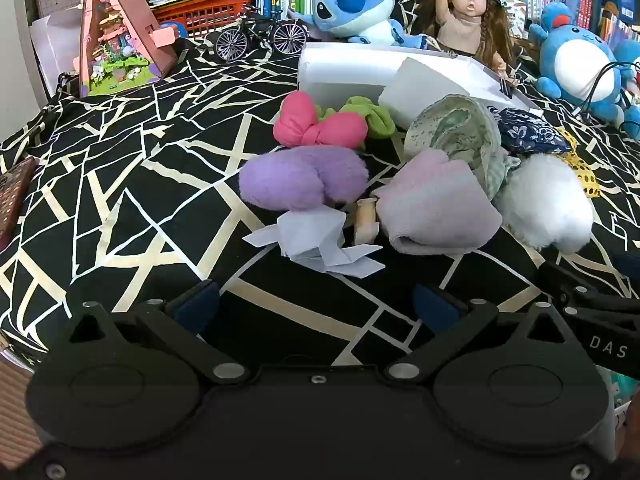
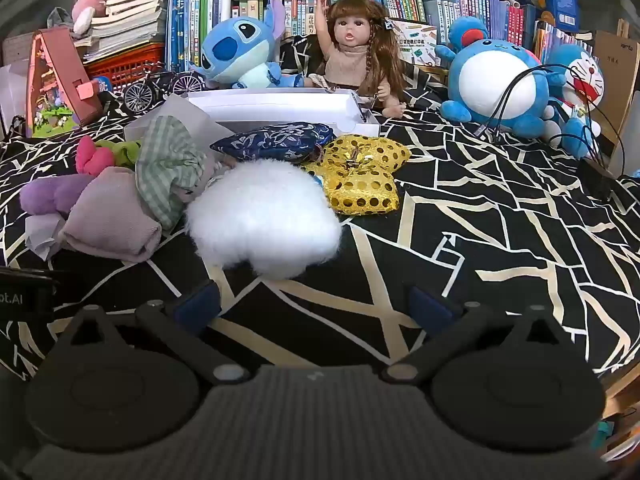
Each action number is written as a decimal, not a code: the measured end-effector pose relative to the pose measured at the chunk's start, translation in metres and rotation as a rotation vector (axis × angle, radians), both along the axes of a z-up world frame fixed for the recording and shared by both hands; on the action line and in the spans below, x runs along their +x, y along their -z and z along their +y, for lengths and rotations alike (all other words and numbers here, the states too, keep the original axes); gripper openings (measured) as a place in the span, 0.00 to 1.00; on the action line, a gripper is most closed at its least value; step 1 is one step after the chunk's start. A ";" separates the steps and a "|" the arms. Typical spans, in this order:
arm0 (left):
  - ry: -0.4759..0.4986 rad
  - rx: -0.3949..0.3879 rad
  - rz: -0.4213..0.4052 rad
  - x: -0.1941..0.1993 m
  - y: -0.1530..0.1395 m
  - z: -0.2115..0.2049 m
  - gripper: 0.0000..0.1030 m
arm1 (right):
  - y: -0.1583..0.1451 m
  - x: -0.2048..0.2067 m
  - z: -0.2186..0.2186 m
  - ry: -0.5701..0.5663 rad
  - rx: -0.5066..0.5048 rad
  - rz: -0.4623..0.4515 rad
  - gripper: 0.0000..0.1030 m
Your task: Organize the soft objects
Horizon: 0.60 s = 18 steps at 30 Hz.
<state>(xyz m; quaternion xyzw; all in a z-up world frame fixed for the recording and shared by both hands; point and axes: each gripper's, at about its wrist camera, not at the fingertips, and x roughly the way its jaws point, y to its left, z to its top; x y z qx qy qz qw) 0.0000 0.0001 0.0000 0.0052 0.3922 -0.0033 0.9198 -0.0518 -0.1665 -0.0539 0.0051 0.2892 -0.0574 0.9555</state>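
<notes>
Left hand-held gripper point(image 1: 316, 304): fingers spread, empty, low over the desk point(image 1: 120, 200).
Right hand-held gripper point(image 2: 314, 304): fingers spread, empty.
Soft pile: white fluffy piece point(image 2: 264, 216) at 11 o'clock of the right hand-held gripper, touching the mauve folded cloth point(image 2: 112, 220) and gold sequin bow point(image 2: 364, 176).
White box point(image 2: 276, 108): behind the pile at 12 o'clock.
Snag risk: pieces overlap, so one pinch may drag a neighbour.
Slip risk: fluff probably compresses, and a shallow grip could lose it.
Paper risk: the crumpled paper point(image 1: 316, 240) beside the purple plush point(image 1: 300, 176) may get caught.

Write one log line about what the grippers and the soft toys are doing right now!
left gripper: open, empty | right gripper: open, empty | white fluffy bow: nearest right gripper, untouched | white box: behind pile
</notes>
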 end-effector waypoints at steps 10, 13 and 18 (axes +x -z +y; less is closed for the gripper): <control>0.000 0.001 0.004 0.000 0.000 0.000 1.00 | 0.000 0.000 0.000 0.000 0.001 0.002 1.00; 0.000 0.001 0.004 0.000 0.000 0.000 1.00 | 0.000 0.000 0.000 0.000 0.001 0.003 1.00; 0.000 0.002 0.006 0.000 0.000 0.000 1.00 | 0.000 0.000 0.000 0.000 0.001 0.002 1.00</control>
